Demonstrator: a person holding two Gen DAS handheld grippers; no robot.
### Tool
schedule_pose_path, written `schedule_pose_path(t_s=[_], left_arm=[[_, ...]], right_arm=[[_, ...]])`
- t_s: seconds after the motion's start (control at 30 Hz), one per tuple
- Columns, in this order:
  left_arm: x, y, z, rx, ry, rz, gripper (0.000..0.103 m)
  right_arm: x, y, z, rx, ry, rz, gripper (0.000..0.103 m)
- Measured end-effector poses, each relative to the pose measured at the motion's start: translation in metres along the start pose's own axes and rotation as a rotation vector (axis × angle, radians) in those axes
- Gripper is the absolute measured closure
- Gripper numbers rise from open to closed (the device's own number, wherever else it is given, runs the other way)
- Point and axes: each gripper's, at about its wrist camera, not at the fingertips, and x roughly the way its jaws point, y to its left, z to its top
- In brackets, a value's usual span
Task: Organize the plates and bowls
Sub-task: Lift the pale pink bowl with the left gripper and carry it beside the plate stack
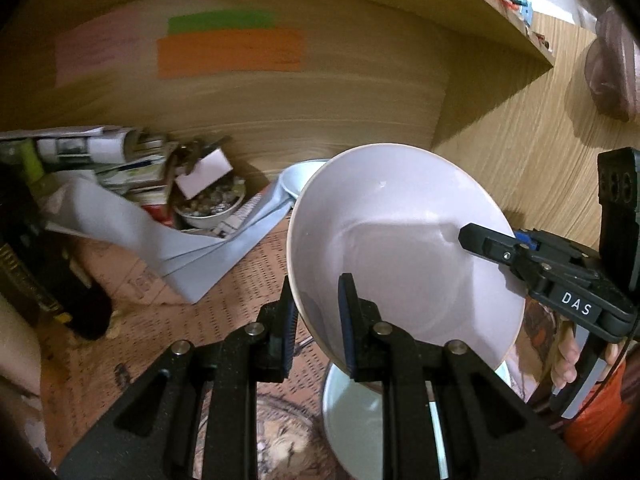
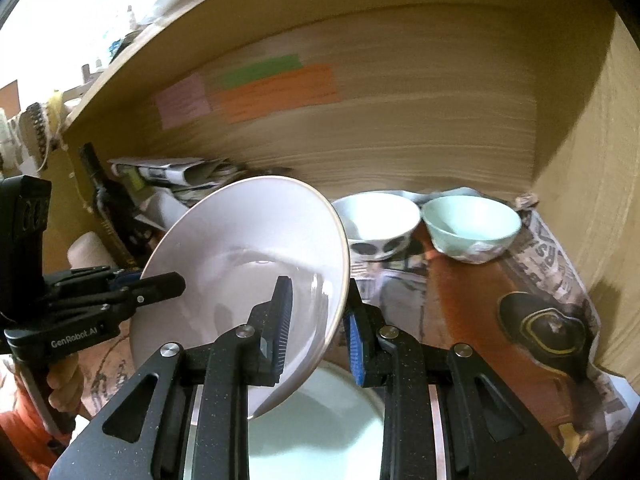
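A wooden shelf point(image 2: 400, 92) fills the background; both grippers, left gripper point(image 1: 318, 320) and right gripper point(image 2: 320, 328), clamp a white plate's point(image 2: 248, 248) rim, hiding the dish point(image 2: 320, 432) below.

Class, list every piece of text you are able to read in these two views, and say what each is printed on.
"DAS": white label on the right tongs.
"GenRobot.AI": body of the left tongs.
Newspaper lining the shelf: large letters, too blurred and warped to read.
Coloured sticky notes: handwriting too blurred.
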Motion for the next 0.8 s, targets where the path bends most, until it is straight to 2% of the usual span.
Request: schedule_pose_path(t_s=[0.37,0.8], left_arm=[[-0.03,0.029,-0.03,-0.057,-0.022,0.035,0.084],[-0.069,0.06,-0.068,-0.111,-0.032,0.112,0.084]], right_arm=[[0.005,0.04,-0.01,-0.043,0.02,0.054,0.08],[0.02,0.084,-0.026,-0.088,0.076,0.137,0.08]])
